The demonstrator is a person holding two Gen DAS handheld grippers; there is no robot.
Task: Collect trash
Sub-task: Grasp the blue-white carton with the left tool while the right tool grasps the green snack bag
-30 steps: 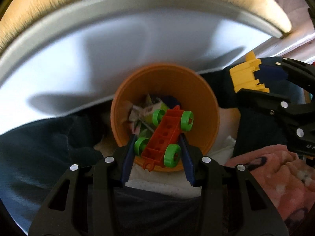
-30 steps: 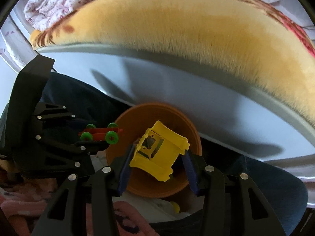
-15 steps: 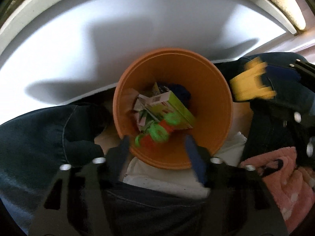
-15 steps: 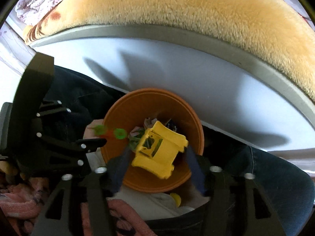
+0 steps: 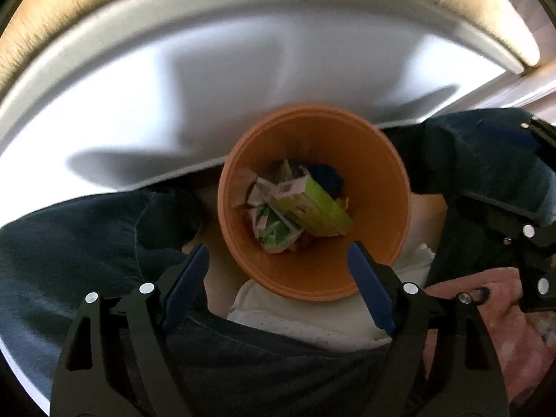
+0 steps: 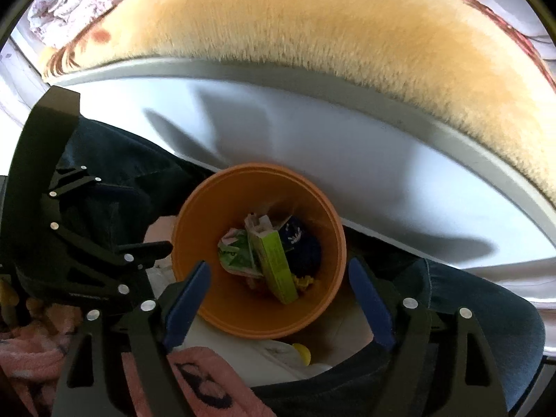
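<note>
While both grippers hover over it, an orange bin [image 5: 314, 205] holds the trash: a green carton [image 5: 309, 205], crumpled wrappers [image 5: 272, 229] beside it and a dark blue item [image 6: 302, 246] at the bin's far side. Above the bin's near rim, the left gripper [image 5: 278, 271] has its fingers spread apart and empty. The right gripper [image 6: 278, 285] likewise has its fingers apart, holding nothing. Behind the bin runs a white bed frame [image 6: 312, 132], topped by a tan fuzzy blanket [image 6: 312, 24]. Dark jeans [image 5: 69, 243] flank the bin.
</note>
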